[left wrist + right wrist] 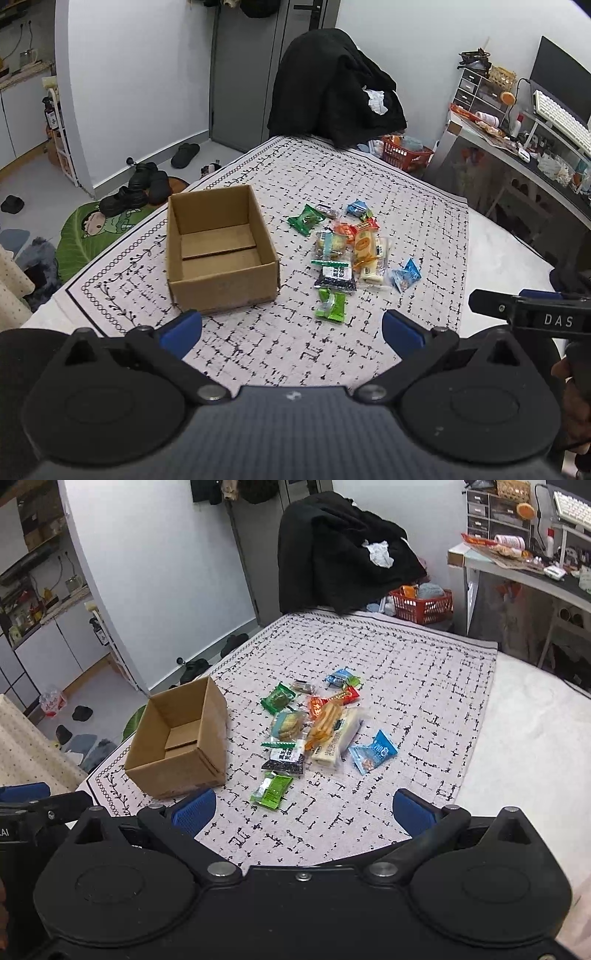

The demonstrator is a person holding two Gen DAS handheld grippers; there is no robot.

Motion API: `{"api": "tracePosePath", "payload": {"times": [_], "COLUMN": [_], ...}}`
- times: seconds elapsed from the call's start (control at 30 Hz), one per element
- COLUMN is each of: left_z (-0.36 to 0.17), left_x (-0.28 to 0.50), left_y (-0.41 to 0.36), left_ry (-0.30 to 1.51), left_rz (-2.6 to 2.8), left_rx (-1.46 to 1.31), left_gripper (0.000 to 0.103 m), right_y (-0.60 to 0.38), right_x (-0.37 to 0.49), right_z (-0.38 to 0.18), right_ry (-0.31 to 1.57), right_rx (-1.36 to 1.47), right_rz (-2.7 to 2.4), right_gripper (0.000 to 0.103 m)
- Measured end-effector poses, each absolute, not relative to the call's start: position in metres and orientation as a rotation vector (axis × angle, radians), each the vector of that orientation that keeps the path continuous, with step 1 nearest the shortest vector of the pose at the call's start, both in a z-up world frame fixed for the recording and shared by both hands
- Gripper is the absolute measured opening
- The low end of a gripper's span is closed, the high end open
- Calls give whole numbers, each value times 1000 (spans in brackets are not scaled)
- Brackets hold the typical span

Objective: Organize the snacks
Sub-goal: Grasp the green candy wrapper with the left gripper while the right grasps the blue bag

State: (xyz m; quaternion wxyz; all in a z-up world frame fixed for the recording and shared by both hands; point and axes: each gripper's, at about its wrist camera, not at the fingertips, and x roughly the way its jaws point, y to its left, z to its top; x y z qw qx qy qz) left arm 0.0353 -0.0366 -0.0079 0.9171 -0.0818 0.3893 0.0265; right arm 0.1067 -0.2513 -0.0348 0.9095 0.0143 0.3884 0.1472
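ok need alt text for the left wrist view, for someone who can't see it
An open, empty cardboard box sits on a patterned cloth, with a loose pile of wrapped snacks to its right. The left gripper hangs open in front, holding nothing.

Left tongs [291, 325] gape above the cloth [388, 177], cardboard box [221, 251] beside scattered snacks [347, 251].

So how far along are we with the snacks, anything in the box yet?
Nothing is done yet: the cardboard box is empty. Nothing is in hand either; the left hand-held gripper and right hand-held gripper are both open, short of the pile. All the snack packets are left, loose on the tablecloth.
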Motion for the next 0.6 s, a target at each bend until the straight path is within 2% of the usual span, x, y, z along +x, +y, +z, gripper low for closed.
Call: {"api": "tracePosePath", "payload": {"times": [0.6], "left_z": [-38], "left_x": [90], "left_y": [-54], "left_ry": [816], "left_rz": [92], "left_rx": [-219], "left_gripper": [103], "right_y": [-281], "right_x": [168], "right_z": [-69], "right_ry": [861], "right_rx": [88], "right_rz": [276], "right_gripper": [103]}}
